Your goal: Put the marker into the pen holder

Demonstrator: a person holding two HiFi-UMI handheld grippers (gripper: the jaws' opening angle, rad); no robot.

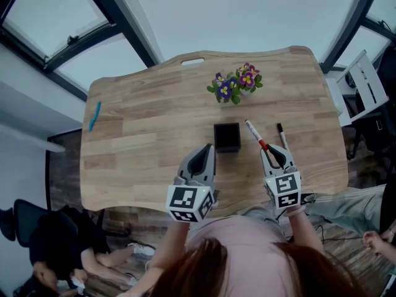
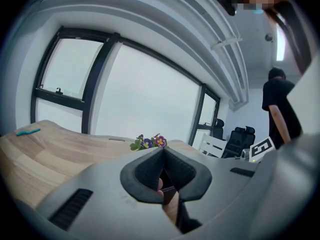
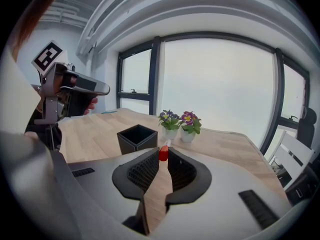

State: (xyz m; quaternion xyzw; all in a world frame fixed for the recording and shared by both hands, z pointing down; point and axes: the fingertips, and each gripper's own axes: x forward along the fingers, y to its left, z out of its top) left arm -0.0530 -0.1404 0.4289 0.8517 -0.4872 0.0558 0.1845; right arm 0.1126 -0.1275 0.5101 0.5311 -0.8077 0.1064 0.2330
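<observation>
Low over the wooden table (image 1: pixel 142 122), the right gripper (image 3: pixel 164 153) pinches the red-capped end of the slim marker (image 1: pixel 253 132); the left gripper (image 2: pixel 162 153), closed and empty, is near the square black pen holder (image 1: pixel 227 137).

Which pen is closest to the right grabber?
The red-capped marker: its red end sits right between the right gripper's jaw tips. The black-capped marker lies off to one side, and the blue pen is far across the table.

Office — long wooden desk (image 1: pixel 154 125), black swivel chairs (image 2: pixel 241 138), wall-wide windows (image 3: pixel 215 84), a person (image 2: pixel 277 109) standing in the background.
</observation>
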